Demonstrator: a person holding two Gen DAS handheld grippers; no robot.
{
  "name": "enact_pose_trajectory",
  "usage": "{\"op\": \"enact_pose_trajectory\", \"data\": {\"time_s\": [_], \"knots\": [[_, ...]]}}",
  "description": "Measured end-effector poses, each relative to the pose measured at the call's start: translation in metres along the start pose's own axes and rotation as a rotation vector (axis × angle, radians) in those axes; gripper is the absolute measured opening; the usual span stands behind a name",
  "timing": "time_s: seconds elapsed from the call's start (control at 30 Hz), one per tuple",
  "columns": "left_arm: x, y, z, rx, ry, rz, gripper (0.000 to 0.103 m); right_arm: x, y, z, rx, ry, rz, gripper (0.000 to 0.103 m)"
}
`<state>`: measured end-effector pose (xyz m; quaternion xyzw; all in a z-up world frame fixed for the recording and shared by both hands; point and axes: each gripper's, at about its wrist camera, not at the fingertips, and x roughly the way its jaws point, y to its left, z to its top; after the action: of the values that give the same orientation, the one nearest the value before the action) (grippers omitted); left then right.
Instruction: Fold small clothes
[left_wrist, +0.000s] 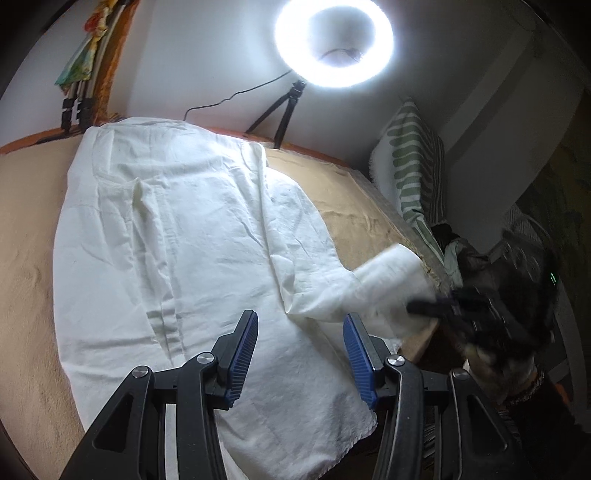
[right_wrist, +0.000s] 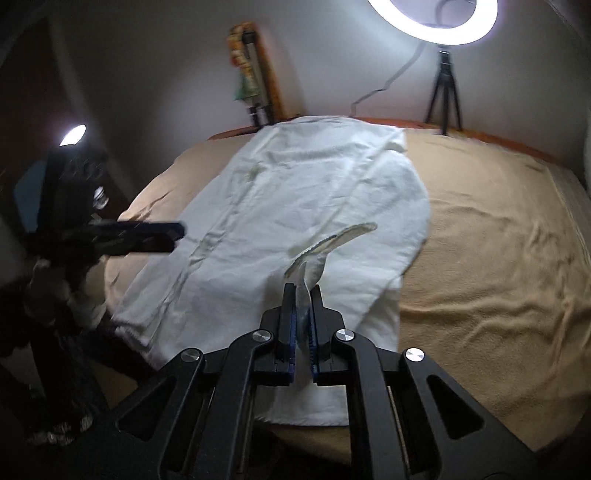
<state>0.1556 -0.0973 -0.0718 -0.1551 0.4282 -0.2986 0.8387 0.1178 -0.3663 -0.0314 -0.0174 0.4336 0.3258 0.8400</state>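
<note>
The right gripper (right_wrist: 302, 295) is clamping a thin fold of the white garment (right_wrist: 295, 206), its jaws pressed together on the cloth, w/ a bit of the sleeve's cuff edge (right_wrist: 347, 234) lifting up just beyond the tips. In the left wrist view that same gripper (left_wrist: 424, 307) is showing as a dark blur at the right edge of the bed, w/ the sleeve (left_wrist: 369, 291) bunching up against it.

The left gripper (left_wrist: 300, 328) is hovering over the near part of the garment (left_wrist: 177, 229), its blue pads (left_wrist: 246, 354) standing apart w/ nothing between them (cloth is lying below, whether it's touching I can't tell). From the right wrist view it (right_wrist: 177, 230) is pointing in from the left, blurred, over the garment's left edge.

The garment is lying spread flat and lengthwise on the tan bedcover (right_wrist: 487, 258), wrinkled, reaching to the far edge of the bed, approx. in the middle. A ring light (left_wrist: 334, 40) on a small tripod (left_wrist: 284, 114) is glowing at the far side by the wall. A green-striped pillow (left_wrist: 413, 162) is leaning at the right side of the bed.
</note>
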Motion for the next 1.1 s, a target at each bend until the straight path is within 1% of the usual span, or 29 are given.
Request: {"op": "enact_pose_trajectory", "data": {"time_s": [0.03, 0.07, 0.1, 0.13, 0.2, 0.23, 0.3, 0.33, 0.37, 0.43, 0.5, 0.57, 0.6, 0.67, 0.73, 0.8, 0.83, 0.87, 0.9, 0.93, 1.0, 1.1], "knots": [[-0.001, 0.002, -0.001, -0.015, 0.001, -0.002, 0.049, 0.001, 0.012, -0.003, -0.038, 0.022, 0.023, 0.025], [-0.002, 0.004, -0.002, -0.027, 0.001, -0.005, 0.049, 0.001, 0.017, -0.007, -0.055, 0.026, 0.039, 0.035], [-0.002, 0.005, -0.004, -0.037, 0.003, -0.008, 0.049, -0.001, 0.022, -0.01, -0.07, 0.021, 0.066, 0.052], [-0.003, 0.005, -0.006, -0.042, 0.005, -0.01, 0.049, -0.004, 0.023, -0.011, -0.074, 0.014, 0.091, 0.055], [-0.001, 0.004, -0.009, -0.043, 0.014, -0.018, 0.049, -0.014, 0.016, -0.011, -0.043, -0.007, 0.173, 0.056], [0.001, 0.002, -0.011, -0.037, 0.022, -0.019, 0.049, -0.016, 0.012, -0.01, -0.027, -0.022, 0.19, 0.055], [0.003, -0.003, -0.016, -0.028, 0.036, -0.02, 0.049, -0.017, -0.005, -0.005, 0.017, -0.044, 0.128, 0.056], [0.006, -0.006, -0.02, -0.023, 0.046, -0.02, 0.05, -0.013, -0.021, 0.0, 0.074, -0.038, 0.083, 0.056], [0.009, -0.01, -0.023, -0.018, 0.057, -0.02, 0.05, -0.009, -0.033, 0.002, 0.124, -0.036, 0.065, 0.056], [0.016, -0.016, -0.033, -0.007, 0.085, -0.029, 0.051, 0.006, -0.071, 0.011, 0.266, -0.023, 0.023, 0.055], [0.026, -0.021, -0.042, 0.007, 0.117, -0.023, 0.052, 0.024, -0.103, 0.019, 0.379, -0.014, -0.021, 0.055], [0.035, -0.023, -0.05, 0.015, 0.147, -0.007, 0.052, 0.042, -0.13, 0.028, 0.446, 0.004, -0.061, 0.053], [0.039, -0.022, -0.053, 0.011, 0.156, -0.005, 0.05, 0.049, -0.139, 0.03, 0.468, 0.011, -0.071, 0.052], [0.046, -0.019, -0.057, -0.011, 0.174, -0.013, 0.047, 0.067, -0.157, 0.036, 0.506, 0.028, -0.069, 0.052], [0.05, -0.016, -0.058, -0.029, 0.178, -0.021, 0.037, 0.085, -0.17, 0.042, 0.52, 0.049, -0.071, 0.05], [0.055, -0.013, -0.059, -0.04, 0.187, -0.031, 0.027, 0.1, -0.178, 0.048, 0.529, 0.059, -0.051, 0.047], [0.057, -0.013, -0.06, -0.041, 0.192, -0.038, 0.023, 0.108, -0.181, 0.049, 0.531, 0.064, -0.048, 0.042], [0.06, -0.012, -0.061, -0.039, 0.198, -0.038, 0.015, 0.114, -0.182, 0.051, 0.532, 0.07, -0.045, 0.038], [0.063, -0.012, -0.062, -0.036, 0.202, -0.037, 0.008, 0.121, -0.185, 0.053, 0.536, 0.078, -0.046, 0.024], [0.064, -0.011, -0.063, -0.037, 0.204, -0.038, 0.007, 0.126, -0.186, 0.056, 0.535, 0.082, -0.05, 0.007], [0.066, -0.008, -0.065, -0.065, 0.2, -0.054, 0.002, 0.129, -0.183, 0.066, 0.502, 0.08, -0.068, 0.005], [0.065, -0.008, -0.063, -0.102, 0.187, -0.081, 0.0, 0.118, -0.17, 0.087, 0.397, 0.06, -0.088, 0.003]]}}
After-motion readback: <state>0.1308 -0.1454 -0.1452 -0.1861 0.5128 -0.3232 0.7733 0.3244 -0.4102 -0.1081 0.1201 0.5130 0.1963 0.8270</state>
